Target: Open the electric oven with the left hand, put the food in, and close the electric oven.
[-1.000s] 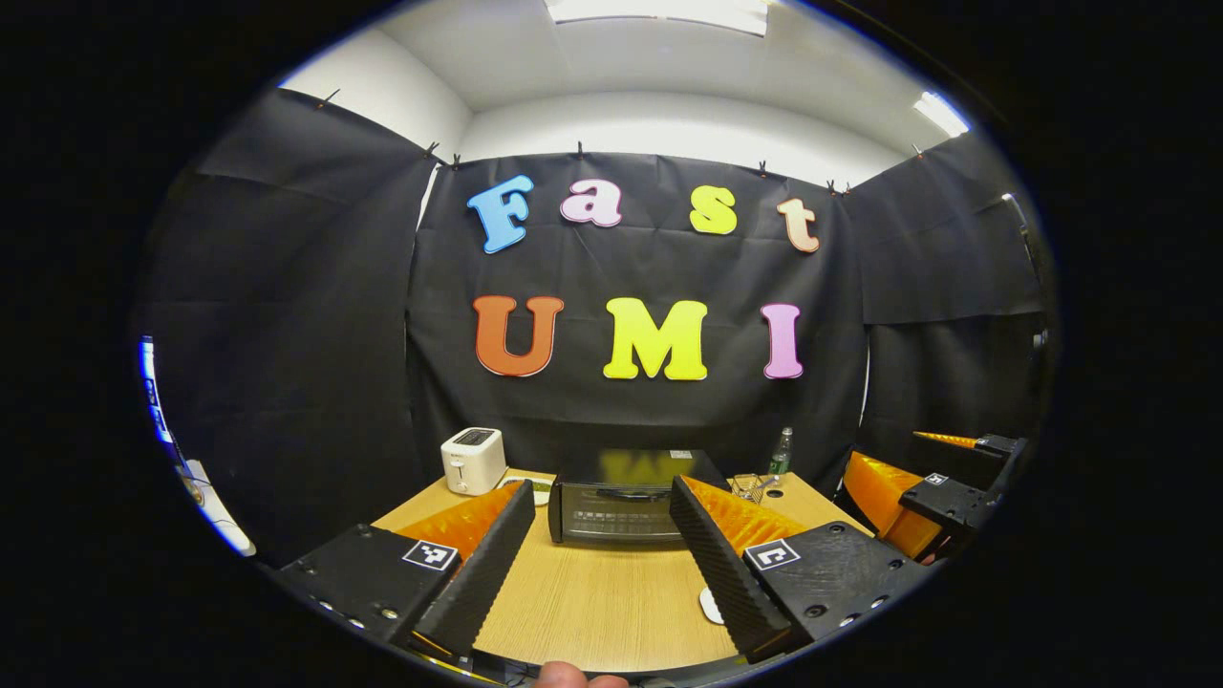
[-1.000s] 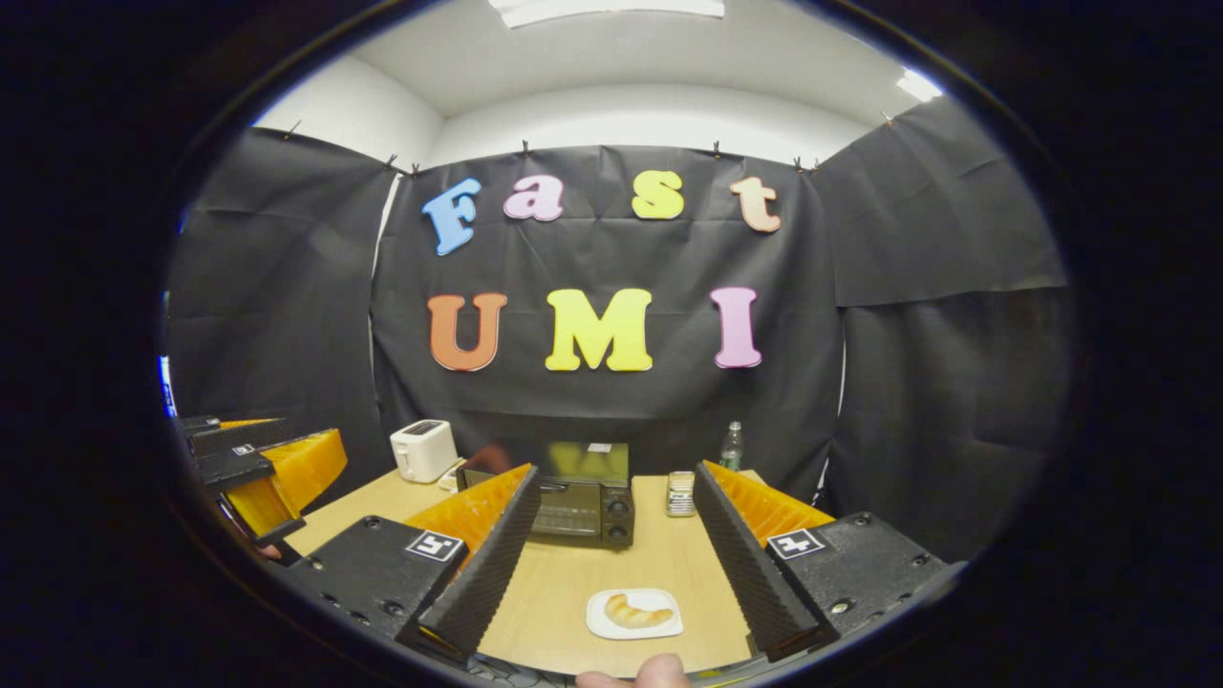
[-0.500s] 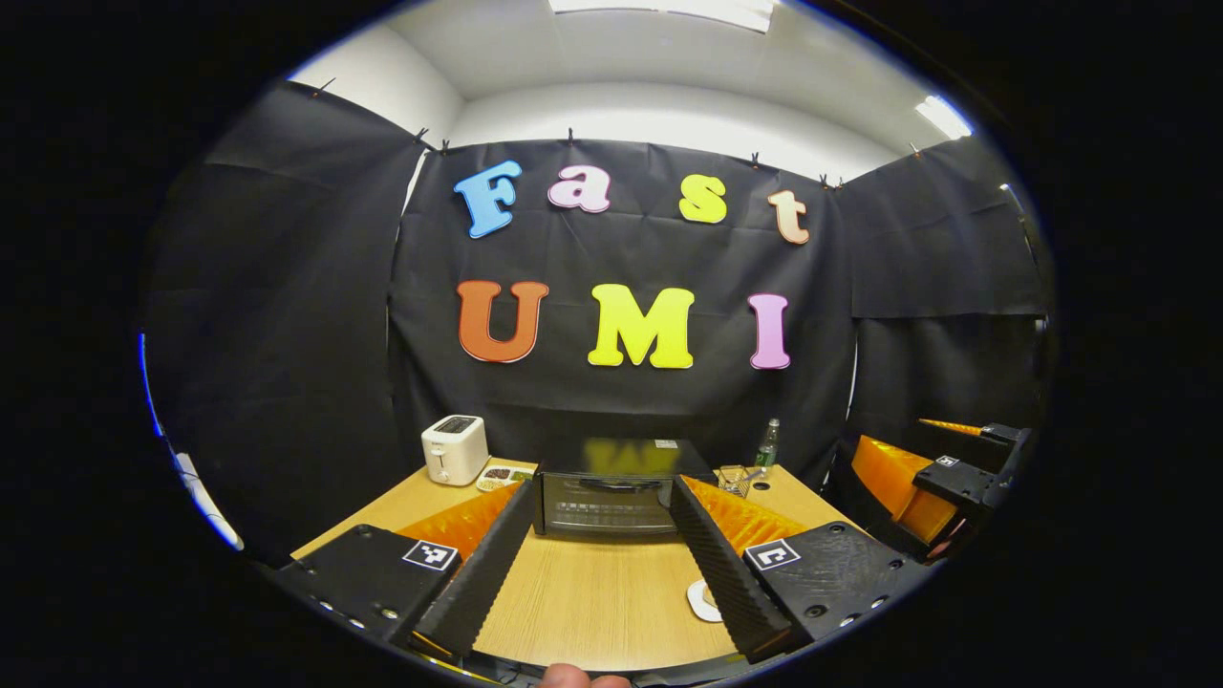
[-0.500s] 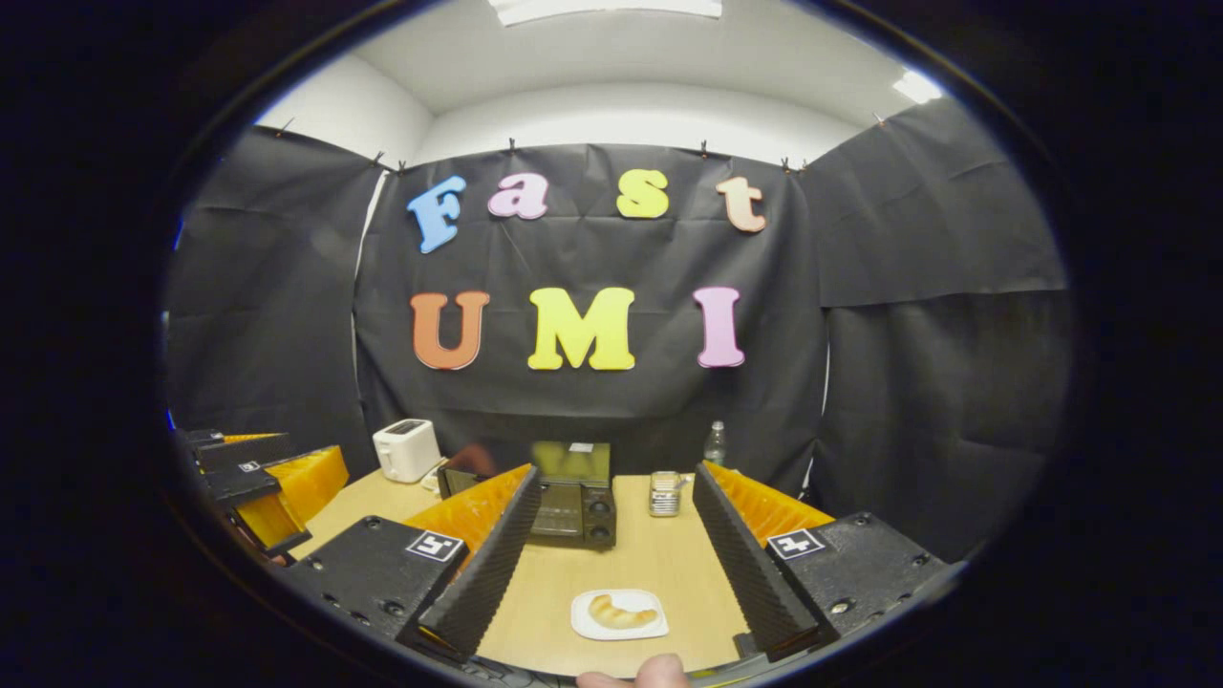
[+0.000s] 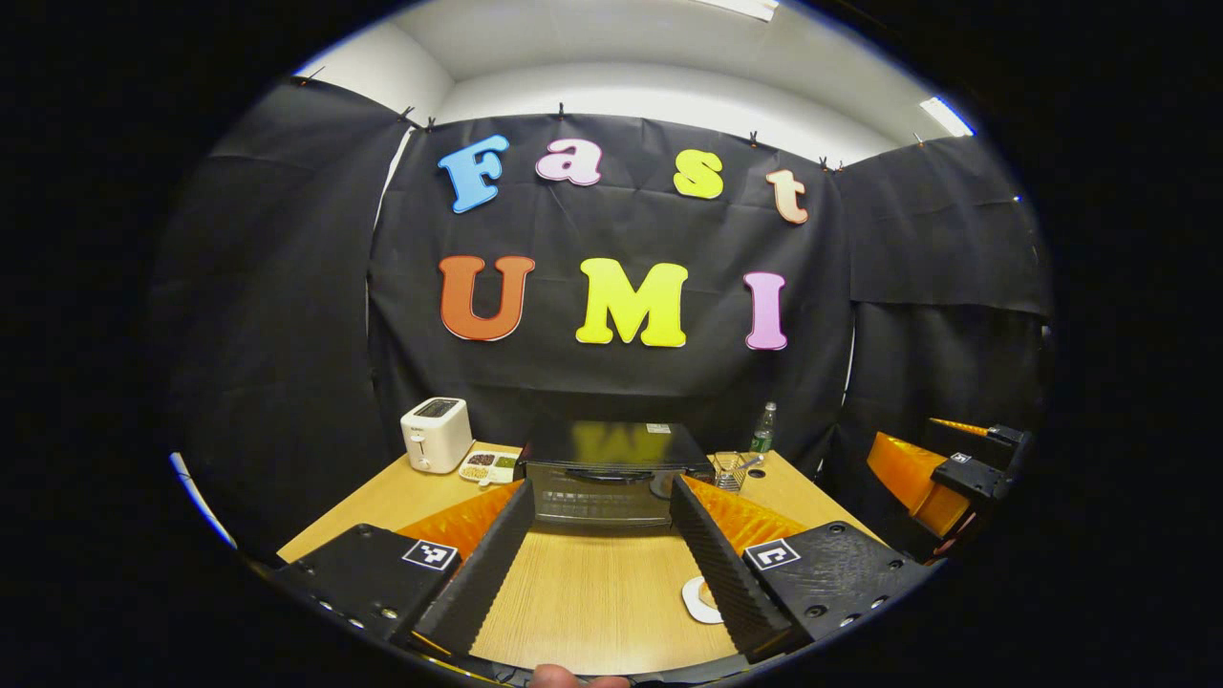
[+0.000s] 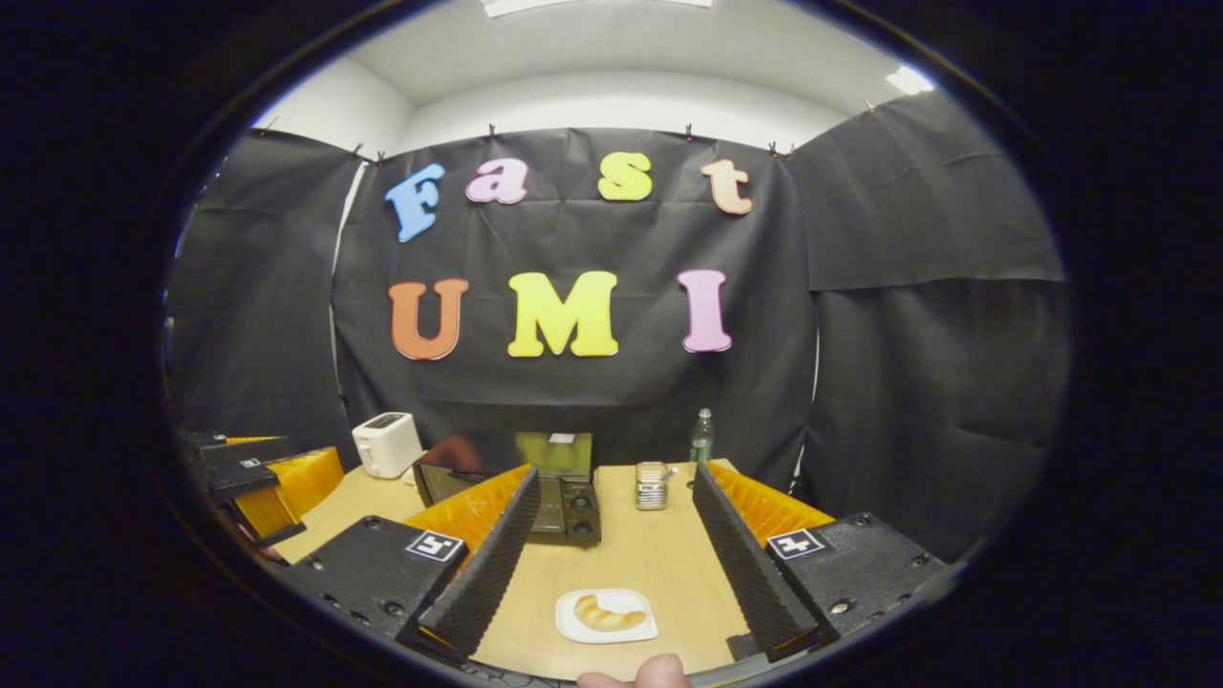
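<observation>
While both tools hang spread wide and empty over the desk (image 5: 592, 592), the right tool (image 6: 611, 564) frames a croissant (image 6: 602, 614) on its white plate (image 6: 638, 626); the left tool (image 5: 597, 564) faces the closed electric oven (image 5: 602, 483) farther back, beside a white toaster (image 5: 437, 435).

Wood-grain table (image 5: 592, 602), glossy black oven (image 5: 611, 466), ribbed matt fingers (image 6: 487, 564)

We are seeing bright ceiling lights (image 5: 946, 115) glaring overhead, the oven top (image 5: 611, 441) reflecting blurrily, and straight edges bending toward the rims.
</observation>
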Demonstrator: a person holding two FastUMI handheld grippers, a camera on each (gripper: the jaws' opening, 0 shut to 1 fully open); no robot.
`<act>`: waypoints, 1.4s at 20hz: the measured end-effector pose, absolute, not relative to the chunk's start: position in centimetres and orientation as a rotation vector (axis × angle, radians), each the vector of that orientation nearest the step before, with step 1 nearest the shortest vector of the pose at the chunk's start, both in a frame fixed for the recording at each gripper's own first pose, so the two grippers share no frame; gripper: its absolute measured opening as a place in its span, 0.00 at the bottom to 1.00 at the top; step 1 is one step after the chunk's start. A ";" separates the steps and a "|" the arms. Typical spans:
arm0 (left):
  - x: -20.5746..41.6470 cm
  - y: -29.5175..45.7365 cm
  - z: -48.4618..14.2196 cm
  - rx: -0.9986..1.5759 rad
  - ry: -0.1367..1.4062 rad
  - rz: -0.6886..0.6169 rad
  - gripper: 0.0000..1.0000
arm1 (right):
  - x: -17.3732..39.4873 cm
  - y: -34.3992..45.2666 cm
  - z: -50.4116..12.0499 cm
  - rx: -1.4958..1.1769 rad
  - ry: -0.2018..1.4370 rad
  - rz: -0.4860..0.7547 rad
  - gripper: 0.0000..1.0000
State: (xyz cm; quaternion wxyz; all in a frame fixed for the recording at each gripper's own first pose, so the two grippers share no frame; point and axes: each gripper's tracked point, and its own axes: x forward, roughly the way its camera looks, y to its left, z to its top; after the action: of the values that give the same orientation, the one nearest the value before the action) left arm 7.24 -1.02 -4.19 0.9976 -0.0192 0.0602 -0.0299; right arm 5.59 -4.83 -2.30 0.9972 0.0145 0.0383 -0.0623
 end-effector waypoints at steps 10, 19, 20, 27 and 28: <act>19.9 -3.1 -6.6 -0.009 0.237 -0.083 0.93 | 13.6 -11.5 -3.7 0.083 0.109 -0.179 0.98; 30.7 -3.8 -14.4 0.020 0.375 -0.033 0.94 | 19.3 -18.5 -9.2 0.098 0.236 -0.227 0.99; 31.4 -3.8 -15.2 0.021 0.385 -0.027 0.94 | 19.7 -19.0 -9.5 0.101 0.250 -0.233 0.99; 32.4 -3.4 -18.3 0.043 0.441 -0.003 0.86 | 19.1 -20.2 -9.6 0.103 0.270 -0.267 0.99; 32.6 -3.3 -18.4 0.023 0.433 -0.001 0.96 | 18.9 -20.2 -9.6 0.104 0.268 -0.269 0.99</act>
State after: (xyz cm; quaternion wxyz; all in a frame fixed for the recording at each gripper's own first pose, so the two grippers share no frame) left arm 32.63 -3.32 -18.42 0.9766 0.0112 0.2149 -0.0004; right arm 18.94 -20.23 -9.61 0.9806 0.0518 0.1332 -0.1338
